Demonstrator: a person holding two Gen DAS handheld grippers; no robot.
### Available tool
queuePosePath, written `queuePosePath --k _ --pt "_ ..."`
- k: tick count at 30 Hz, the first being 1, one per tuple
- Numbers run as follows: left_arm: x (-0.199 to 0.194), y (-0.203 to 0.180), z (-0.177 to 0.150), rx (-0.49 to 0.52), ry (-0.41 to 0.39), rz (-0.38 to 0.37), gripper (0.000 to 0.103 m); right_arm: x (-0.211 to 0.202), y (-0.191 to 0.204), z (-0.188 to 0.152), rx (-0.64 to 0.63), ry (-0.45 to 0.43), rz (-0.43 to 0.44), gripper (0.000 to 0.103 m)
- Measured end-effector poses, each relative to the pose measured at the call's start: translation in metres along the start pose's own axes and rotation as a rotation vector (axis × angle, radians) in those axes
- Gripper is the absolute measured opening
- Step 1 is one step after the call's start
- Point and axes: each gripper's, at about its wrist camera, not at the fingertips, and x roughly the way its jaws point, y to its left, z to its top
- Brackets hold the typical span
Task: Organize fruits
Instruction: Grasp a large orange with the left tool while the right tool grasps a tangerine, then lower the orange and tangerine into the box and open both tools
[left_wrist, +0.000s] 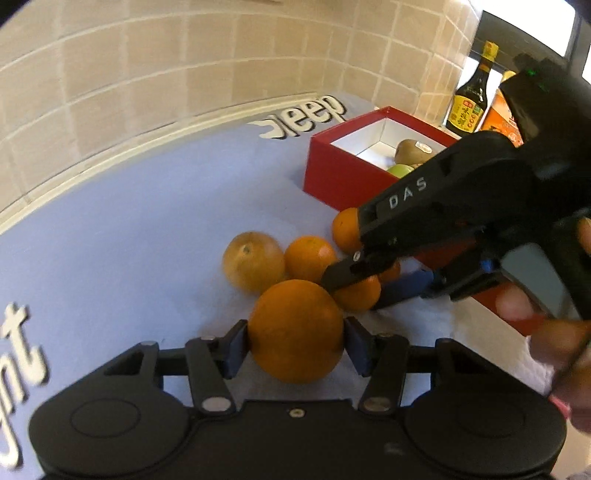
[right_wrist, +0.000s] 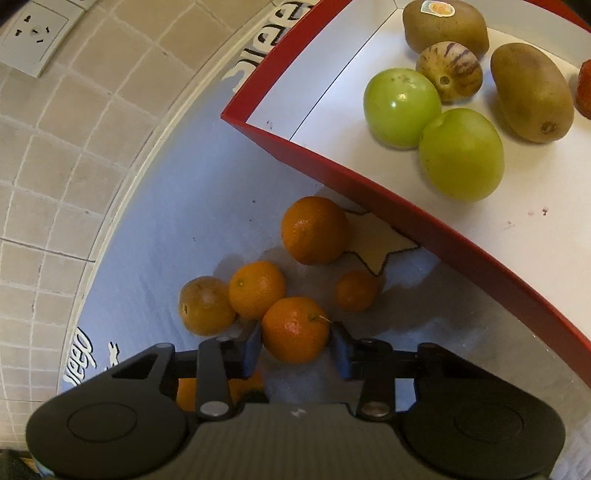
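A large round orange (left_wrist: 295, 330) is clamped by the left gripper (left_wrist: 295, 347) near the red cardboard box (left_wrist: 332, 173). A small stemmed mandarin (right_wrist: 295, 329) is pinched by the right gripper (right_wrist: 295, 350). Another orange fruit (right_wrist: 186, 393) is mostly hidden beneath that gripper.

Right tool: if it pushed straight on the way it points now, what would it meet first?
The stemmed round orange already sits between the right tool's blue pads, so it would hit that at once. Beyond it lies a small round orange, then the red box wall; depth is uncertain.

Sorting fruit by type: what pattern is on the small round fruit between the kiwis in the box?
Cream with purple stripes, clearest in the right wrist view.
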Motion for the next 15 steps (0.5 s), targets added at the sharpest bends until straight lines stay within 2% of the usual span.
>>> queuePosePath --k 5,9,11,15 --pt "-0.026 0.005 -0.006 -0.014 -0.016 0.058 0.065 -0.017 0.003 -0.006 -0.028 0.007 0.054 0.041" --pt "-0.049 0.002 0.01 0.008 -0.082 0.076 0.065 -0.057 0.004 -0.007 -0.065 -0.055 0.117 0.041" --pt "-0.059 -0.006 0.024 0.036 -0.124 0.072 0.065 -0.088 0.002 -0.003 -0.093 -0.143 0.136 0.041" --pt "-0.073 -0.035 0.063 0.128 -0.223 0.027 0.065 -0.157 -0.018 0.013 -0.116 -0.373 0.098 0.041"
